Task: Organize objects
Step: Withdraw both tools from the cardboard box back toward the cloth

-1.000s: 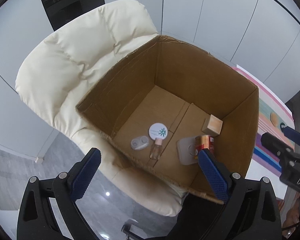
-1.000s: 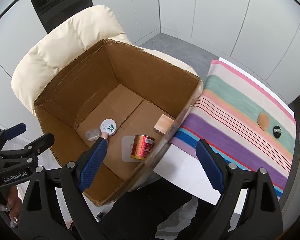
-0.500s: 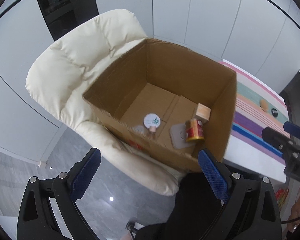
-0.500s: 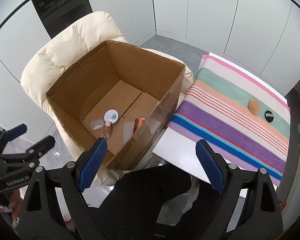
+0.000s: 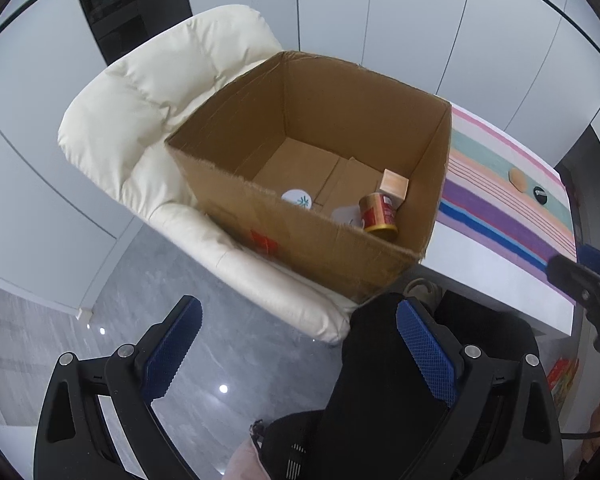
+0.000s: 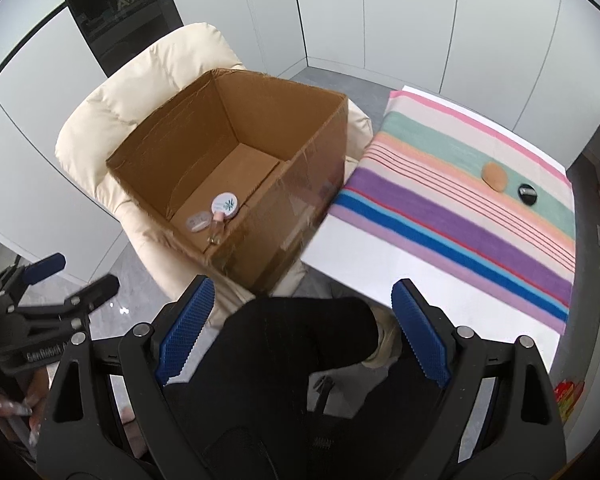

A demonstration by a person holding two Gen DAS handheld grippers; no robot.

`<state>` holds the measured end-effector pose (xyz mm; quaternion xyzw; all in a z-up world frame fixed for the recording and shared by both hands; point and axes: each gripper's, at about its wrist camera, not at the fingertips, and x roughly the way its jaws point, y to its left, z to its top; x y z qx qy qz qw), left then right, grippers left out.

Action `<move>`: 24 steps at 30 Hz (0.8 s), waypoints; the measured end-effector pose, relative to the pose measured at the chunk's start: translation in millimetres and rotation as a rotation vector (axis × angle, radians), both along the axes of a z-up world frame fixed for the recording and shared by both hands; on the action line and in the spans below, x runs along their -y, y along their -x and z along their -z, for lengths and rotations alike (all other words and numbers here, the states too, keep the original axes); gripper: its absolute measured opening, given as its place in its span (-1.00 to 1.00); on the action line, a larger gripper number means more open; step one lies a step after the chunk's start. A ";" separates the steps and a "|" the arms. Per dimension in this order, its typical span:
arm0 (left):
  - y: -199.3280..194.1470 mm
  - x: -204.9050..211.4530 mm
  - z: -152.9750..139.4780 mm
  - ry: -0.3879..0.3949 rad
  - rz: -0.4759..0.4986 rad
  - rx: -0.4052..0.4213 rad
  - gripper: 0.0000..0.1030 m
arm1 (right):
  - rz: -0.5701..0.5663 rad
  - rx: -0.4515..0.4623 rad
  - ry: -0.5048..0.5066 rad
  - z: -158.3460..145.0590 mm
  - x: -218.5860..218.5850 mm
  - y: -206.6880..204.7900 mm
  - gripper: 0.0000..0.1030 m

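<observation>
Left gripper [image 5: 298, 338]: jaws spread wide, empty, touching nothing.
Right gripper [image 6: 302, 314]: jaws spread wide, empty, above a dark trouser leg [image 6: 296, 332].
Box [image 5: 316, 236]: well apart.

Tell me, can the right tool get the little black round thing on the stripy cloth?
Probably yes. The black round thing lies in the open on the stripy cloth, only the tan oval beside it, and the right tool is open and empty.

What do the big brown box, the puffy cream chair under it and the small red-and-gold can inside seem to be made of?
Big brown box: corrugated cardboard, matte, with ragged cut rims and glossy clear tape on one side.
Puffy cream chair: padded upholstery, soft and quilted; smooth with a slight sheen, perhaps faux leather or fabric.
Small red-and-gold can: probably metal, judging by its shiny gold rim and printed red label.
</observation>
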<state>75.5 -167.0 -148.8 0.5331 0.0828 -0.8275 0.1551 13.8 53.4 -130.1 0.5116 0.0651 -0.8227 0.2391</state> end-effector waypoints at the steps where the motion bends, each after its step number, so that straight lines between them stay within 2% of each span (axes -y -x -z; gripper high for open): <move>1: -3.4 0.6 0.8 -0.007 -0.007 0.001 0.92 | 0.002 -0.001 0.003 -0.1 -5.3 -6.0 0.79; 9: -12.6 -0.1 6.3 -0.021 -0.031 0.000 0.92 | 0.008 0.009 0.019 6.0 -23.5 -21.8 0.79; 14: -9.9 -6.6 6.2 -0.009 0.001 -0.016 0.92 | 0.017 -0.001 0.038 1.9 -29.7 -22.9 0.79; 24: 3.1 -24.2 21.2 -0.025 0.059 0.002 0.92 | 0.063 -0.006 0.056 3.5 -46.0 -16.5 0.79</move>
